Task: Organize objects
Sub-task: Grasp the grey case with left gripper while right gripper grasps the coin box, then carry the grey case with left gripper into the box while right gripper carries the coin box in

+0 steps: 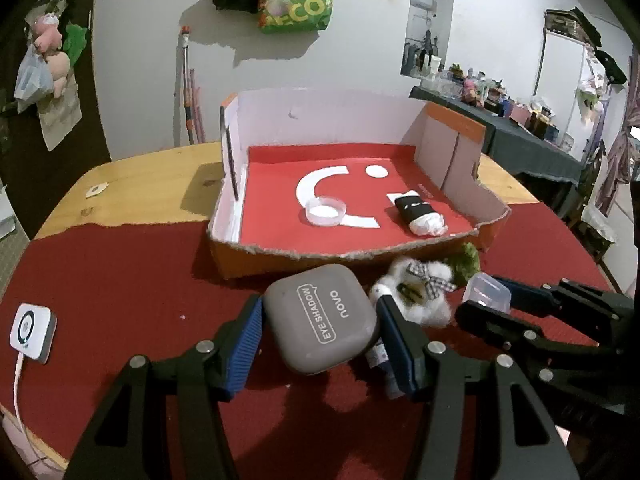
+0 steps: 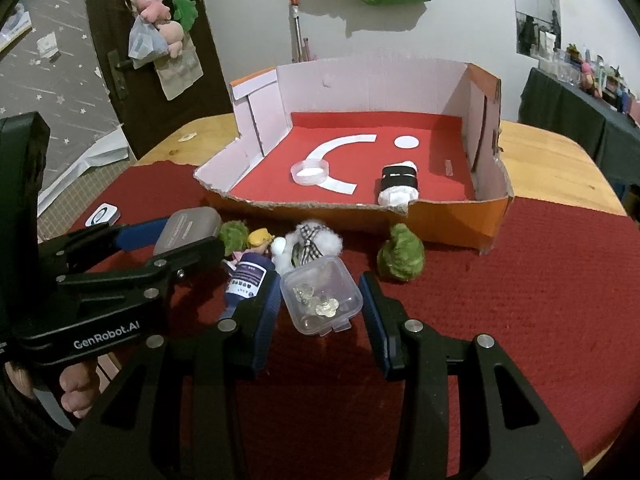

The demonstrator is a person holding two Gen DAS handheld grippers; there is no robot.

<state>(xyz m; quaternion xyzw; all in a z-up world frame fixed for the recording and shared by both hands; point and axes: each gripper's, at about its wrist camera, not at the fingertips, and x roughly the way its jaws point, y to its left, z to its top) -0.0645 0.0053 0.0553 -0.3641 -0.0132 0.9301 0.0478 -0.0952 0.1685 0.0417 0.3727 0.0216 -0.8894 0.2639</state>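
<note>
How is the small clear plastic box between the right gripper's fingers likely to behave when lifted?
The clear plastic box looks rigid and smooth, so it may slip between the right gripper's pads. Small loose pieces inside would probably shift if tilted. It looks light and unlikely to roll.

Black linkage grippers, blue ribbed fingers (image 1: pixel 245 344), silver screws, white "GenRobot.AI" lettering (image 2: pixel 106 330)

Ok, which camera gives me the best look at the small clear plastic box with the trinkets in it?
The right wrist view: the clear plastic box sits centred between the right gripper fingers, lid and trinkets visible. In the left wrist view only one corner of it shows, behind the right gripper's fingers, contents unreadable.
</note>
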